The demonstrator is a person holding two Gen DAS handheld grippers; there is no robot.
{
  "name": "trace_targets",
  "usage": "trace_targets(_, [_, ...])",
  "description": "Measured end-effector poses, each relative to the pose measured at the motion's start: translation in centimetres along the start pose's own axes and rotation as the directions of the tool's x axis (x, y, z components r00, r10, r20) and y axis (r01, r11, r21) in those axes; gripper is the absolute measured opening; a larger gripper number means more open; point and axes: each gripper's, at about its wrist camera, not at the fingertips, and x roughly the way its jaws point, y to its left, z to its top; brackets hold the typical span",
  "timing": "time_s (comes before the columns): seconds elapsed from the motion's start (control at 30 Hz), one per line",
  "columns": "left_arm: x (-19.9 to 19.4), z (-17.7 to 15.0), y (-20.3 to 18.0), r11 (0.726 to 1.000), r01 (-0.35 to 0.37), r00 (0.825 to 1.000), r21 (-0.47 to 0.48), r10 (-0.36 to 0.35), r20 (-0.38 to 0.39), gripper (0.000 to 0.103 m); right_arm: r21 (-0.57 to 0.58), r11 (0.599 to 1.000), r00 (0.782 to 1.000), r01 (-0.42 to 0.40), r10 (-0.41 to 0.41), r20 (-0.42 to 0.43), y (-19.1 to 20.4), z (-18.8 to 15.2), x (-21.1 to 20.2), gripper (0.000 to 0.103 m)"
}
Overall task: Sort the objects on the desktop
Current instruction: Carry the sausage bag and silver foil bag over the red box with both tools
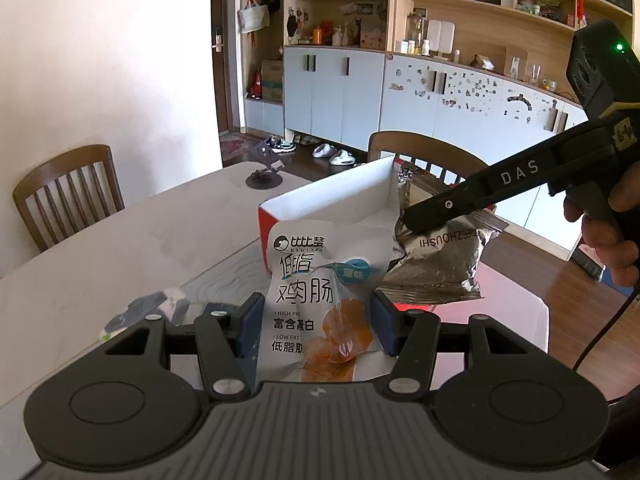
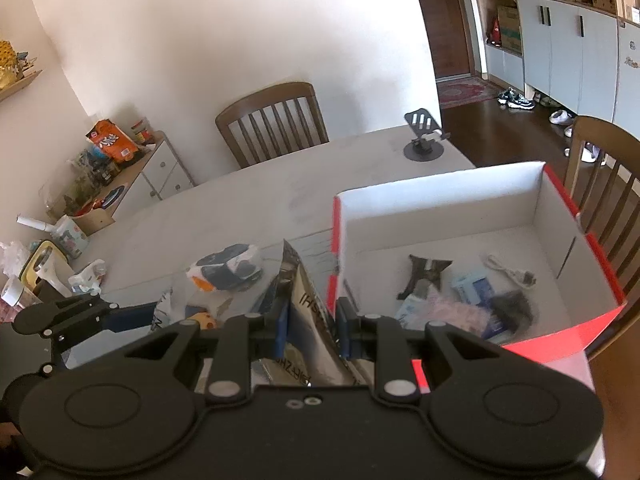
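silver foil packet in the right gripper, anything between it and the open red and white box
Nothing visible does. The right gripper is shut on the silver foil packet just outside the near wall of the red and white box, whose top is open. Small items lie on the box floor, with bare floor left.

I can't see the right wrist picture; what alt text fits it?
A black claw grips a silvery snack packet beside an open red-and-white box holding small items, on a pale table; wooden chairs stand behind.
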Motion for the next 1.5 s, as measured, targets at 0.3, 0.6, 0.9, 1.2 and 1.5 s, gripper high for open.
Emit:
trace_targets(0.3, [2.6, 1.9, -1.5, 1.000, 0.005, 1.000, 0.022, -0.005, -0.001, 0.055, 0.006, 1.000, 1.000, 0.022, -0.022, 0.019, -3.7, 1.4, -0.7, 0.023])
trace_targets(0.6, [5.4, 3.6, -3.4, 0.998, 0.018, 1.000, 0.052, -0.018, -0.015, 0.056, 0.016, 0.999, 0.999, 0.044, -0.044, 0.031, -7.5, 2.7, -0.9, 0.023])
trace_targets(0.9, [8.9, 5.2, -4.9, 0.995, 0.031, 0.999, 0.095, -0.027, -0.043, 0.056, 0.035, 0.996, 0.996, 0.080, -0.081, 0.038, -11.2, 3.9, -0.5, 0.023])
trace_targets(1.2, [12.5, 6.8, -6.1, 0.987, 0.033, 0.997, 0.154, -0.022, -0.069, 0.056, 0.062, 0.990, 0.991, 0.129, -0.132, 0.033, -15.1, 4.7, 0.7, 0.023])
trace_targets(1.5, [16.2, 7.8, -6.4, 0.979, 0.046, 0.992, 0.200, -0.021, -0.124, 0.056, 0.064, 0.988, 0.990, 0.141, -0.141, -0.011, -17.0, 4.8, 2.8, 0.023])
